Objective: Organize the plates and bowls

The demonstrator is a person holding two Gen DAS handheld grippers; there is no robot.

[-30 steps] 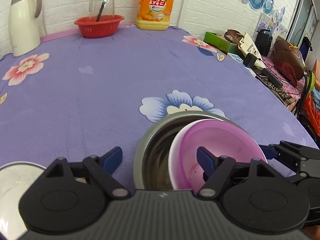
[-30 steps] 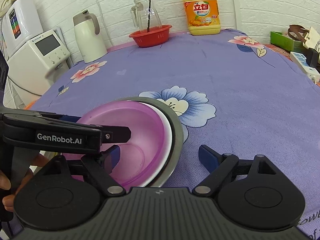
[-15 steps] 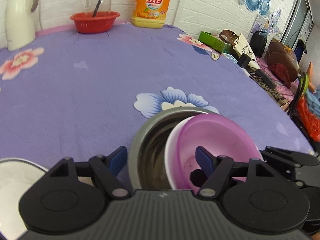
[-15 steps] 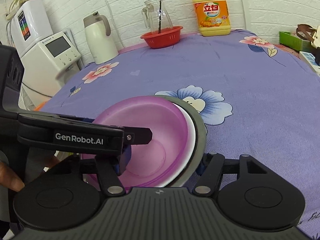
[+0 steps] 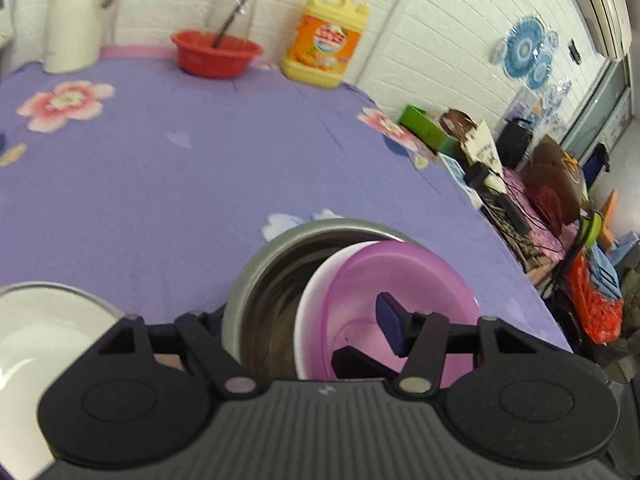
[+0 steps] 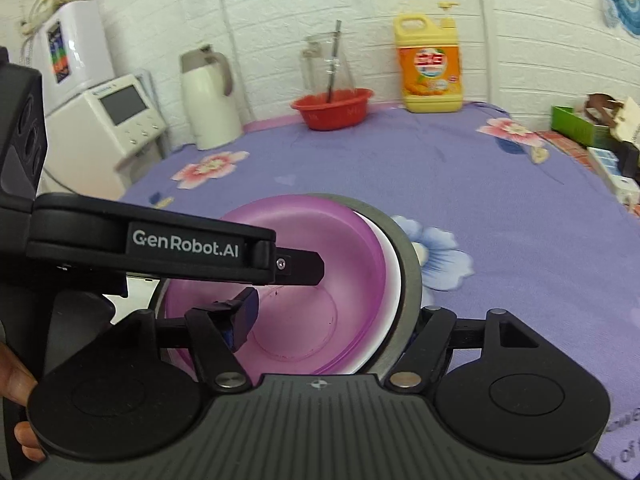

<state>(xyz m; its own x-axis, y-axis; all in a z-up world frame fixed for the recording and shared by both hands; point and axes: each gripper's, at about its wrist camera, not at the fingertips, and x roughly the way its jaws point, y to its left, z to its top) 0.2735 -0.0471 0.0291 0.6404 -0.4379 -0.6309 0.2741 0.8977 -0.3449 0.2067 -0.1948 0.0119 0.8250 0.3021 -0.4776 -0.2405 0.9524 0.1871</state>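
Note:
A steel bowl (image 5: 256, 276) on the purple flowered cloth holds a white bowl (image 5: 310, 300) and a pink bowl (image 5: 404, 276) nested inside it. My left gripper (image 5: 304, 322) straddles the stack's left wall with its jaws closing. The right pad (image 5: 392, 328) is inside the pink bowl and clear of its wall, and the steel rim hides the other finger. My right gripper (image 6: 334, 316) straddles the stack's right wall (image 6: 408, 264). Its inner pad (image 6: 245, 314) hangs over the pink bottom without touching the side, and the rim covers the outer finger.
A white dish (image 5: 40, 340) sits just left of the stack. A red basin (image 5: 216, 54) with a glass jug, a yellow detergent bottle (image 5: 326, 40) and a white kettle (image 5: 76, 20) line the far wall. Clutter (image 5: 540, 184) lies past the table's right edge. A hand (image 6: 16, 380) shows at left.
The left jaws have narrowed around the stack's wall. Both grippers have crept closer, so the steel rim now hides each outer finger. The stack covers more of the blue flower.

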